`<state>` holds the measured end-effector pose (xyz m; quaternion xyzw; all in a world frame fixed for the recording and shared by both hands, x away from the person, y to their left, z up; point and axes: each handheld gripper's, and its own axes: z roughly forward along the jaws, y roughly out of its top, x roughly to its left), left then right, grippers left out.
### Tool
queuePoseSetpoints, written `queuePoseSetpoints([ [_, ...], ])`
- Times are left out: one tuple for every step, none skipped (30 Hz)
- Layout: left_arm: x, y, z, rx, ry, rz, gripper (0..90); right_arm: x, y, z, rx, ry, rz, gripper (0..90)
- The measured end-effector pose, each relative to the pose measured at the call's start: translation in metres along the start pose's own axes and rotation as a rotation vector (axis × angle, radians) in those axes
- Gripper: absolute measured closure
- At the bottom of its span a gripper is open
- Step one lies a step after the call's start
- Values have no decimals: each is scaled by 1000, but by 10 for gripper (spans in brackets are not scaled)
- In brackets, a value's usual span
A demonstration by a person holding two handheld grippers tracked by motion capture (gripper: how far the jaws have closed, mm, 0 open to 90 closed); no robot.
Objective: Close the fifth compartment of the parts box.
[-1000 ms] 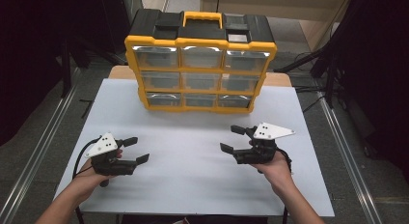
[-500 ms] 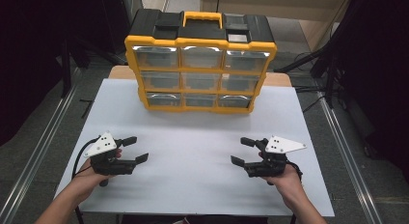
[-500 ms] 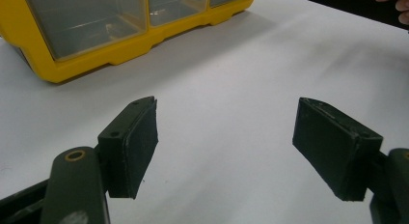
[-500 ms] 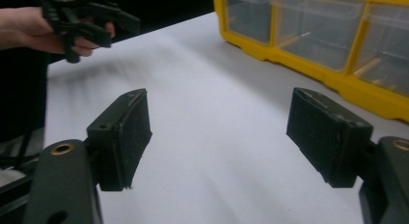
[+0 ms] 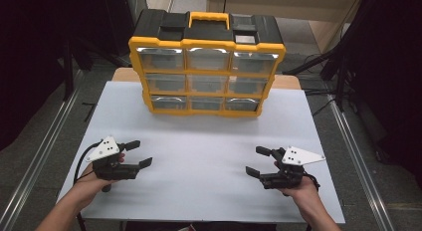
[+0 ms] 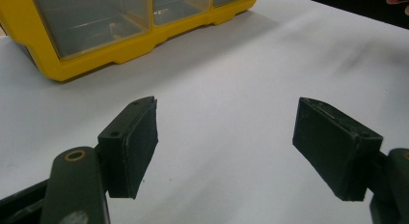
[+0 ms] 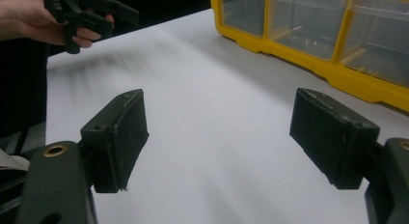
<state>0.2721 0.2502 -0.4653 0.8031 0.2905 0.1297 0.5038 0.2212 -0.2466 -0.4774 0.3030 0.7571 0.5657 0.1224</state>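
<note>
Hovering with jaws spread and empty, left gripper [image 5: 138,154] and right gripper [image 5: 259,162] could nudge the drawer organizer [image 5: 206,61] backward if either pushes carelessly.

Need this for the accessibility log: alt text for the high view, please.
A yellow and black drawer organizer with nine clear drawers stands at the far side of a white table. Near the front edge, a person's hands hold the left gripper and the right gripper, both with jaws open and empty, pointing inward toward each other.

A yellow-and-black drawer organizer [image 5: 206,66] stands on the white table [image 5: 199,166].
</note>
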Motion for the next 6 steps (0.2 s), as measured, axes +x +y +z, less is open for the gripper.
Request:
queuePoseSetpoints([
  [0,0,0,2,0,-1,241,0,0,0,0,-3,0,221],
  [0,0,0,-3,-4,-1,241,-1,0,0,-3,-7,3,221],
  [0,0,0,-3,-4,-1,241,-1,0,0,-4,-10,2,221],
  [0,0,0,-3,-2,-1,241,-2,0,0,-1,-9,7,221],
  [0,0,0,-2,-2,-3,241,-2,-1,0,3,-11,5,221],
  [0,0,0,-1,-2,-2,241,-2,-1,0,3,-13,7,221],
])
